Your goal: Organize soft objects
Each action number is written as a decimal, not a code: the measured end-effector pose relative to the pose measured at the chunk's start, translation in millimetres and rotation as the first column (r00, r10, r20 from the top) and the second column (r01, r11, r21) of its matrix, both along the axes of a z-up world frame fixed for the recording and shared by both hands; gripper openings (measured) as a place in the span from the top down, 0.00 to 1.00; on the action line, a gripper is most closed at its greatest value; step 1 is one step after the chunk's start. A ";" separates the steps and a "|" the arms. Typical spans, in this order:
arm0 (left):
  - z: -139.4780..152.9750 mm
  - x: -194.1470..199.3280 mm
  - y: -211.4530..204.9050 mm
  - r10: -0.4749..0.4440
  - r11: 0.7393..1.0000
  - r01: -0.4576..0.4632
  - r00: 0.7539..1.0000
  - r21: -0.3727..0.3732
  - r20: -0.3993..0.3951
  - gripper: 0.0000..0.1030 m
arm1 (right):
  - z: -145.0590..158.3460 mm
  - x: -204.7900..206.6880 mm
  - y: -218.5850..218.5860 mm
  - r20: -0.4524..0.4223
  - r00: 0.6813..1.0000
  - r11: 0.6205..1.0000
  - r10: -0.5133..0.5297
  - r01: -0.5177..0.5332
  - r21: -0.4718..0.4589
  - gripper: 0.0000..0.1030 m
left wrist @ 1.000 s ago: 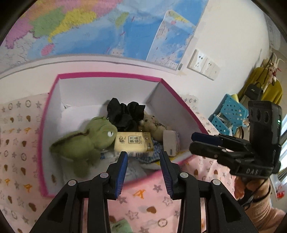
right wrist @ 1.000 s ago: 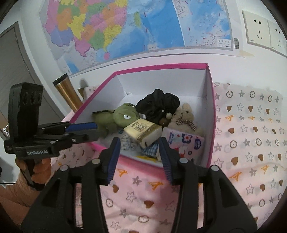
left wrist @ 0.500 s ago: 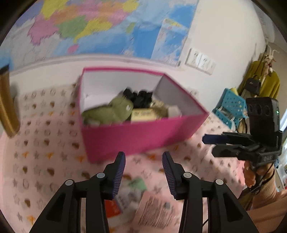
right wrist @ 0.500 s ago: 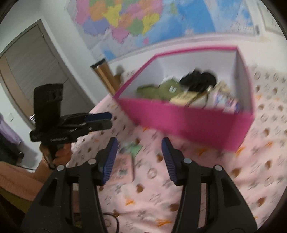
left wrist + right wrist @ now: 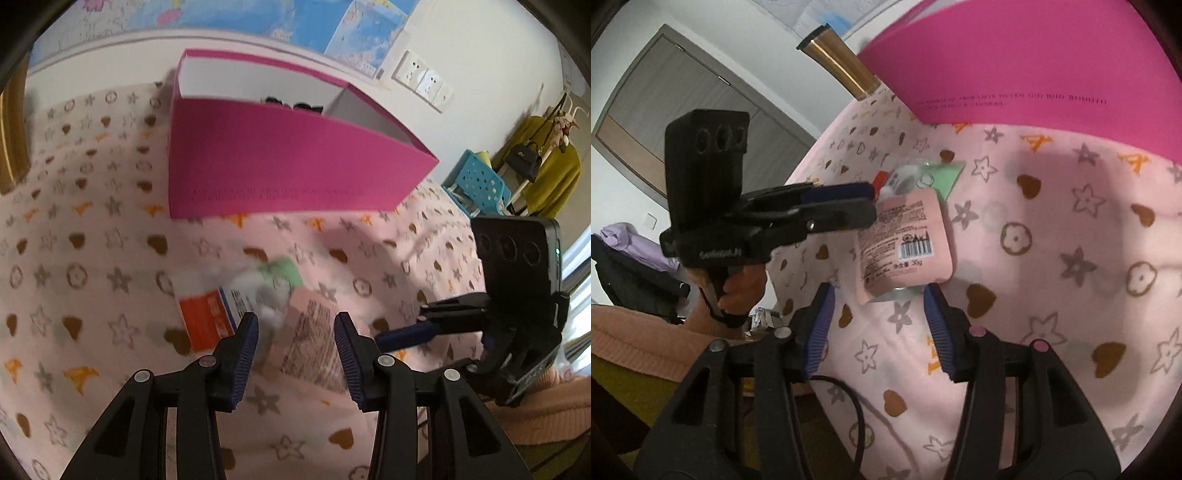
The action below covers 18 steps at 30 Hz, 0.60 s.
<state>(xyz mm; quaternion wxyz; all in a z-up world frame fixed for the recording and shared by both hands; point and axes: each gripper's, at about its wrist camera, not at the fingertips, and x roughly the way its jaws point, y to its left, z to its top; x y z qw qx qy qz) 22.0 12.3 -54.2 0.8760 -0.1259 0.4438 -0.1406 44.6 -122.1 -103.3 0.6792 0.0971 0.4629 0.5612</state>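
Pink patterned cloth [image 5: 110, 280] bears pink box [image 5: 280, 166], packets [image 5: 905, 240].

Both wrist views look steeply down, close, sharing the pink pouch [image 5: 314, 339] (overlapping).

White wall with a map [image 5: 236, 18] at 12 o'clock and wall sockets [image 5: 424, 79] at 1. Coat rack [image 5: 546, 147] with a yellow garment at 3 o'clock, blue perforated chair [image 5: 480, 182] beside it. Right wrist view: grey door [image 5: 676, 107] at 10 o'clock.
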 end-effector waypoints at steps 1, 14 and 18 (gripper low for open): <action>-2.5 -1.9 -1.2 -0.004 1.000 0.004 1.000 -0.002 -0.009 0.58 | -1.4 2.5 0.8 -0.004 1.000 1.000 -0.009 0.009 0.001 0.49; -18.7 -5.4 -16.5 -0.056 0.996 0.052 0.996 -0.072 -0.063 0.58 | -4.3 29.2 -8.9 0.019 0.988 0.988 -0.152 0.152 0.000 0.57; -19.0 -4.4 -17.6 -0.053 0.996 0.048 0.997 -0.079 -0.064 0.58 | -5.7 25.0 -10.6 0.011 0.991 0.991 -0.135 0.135 0.001 0.57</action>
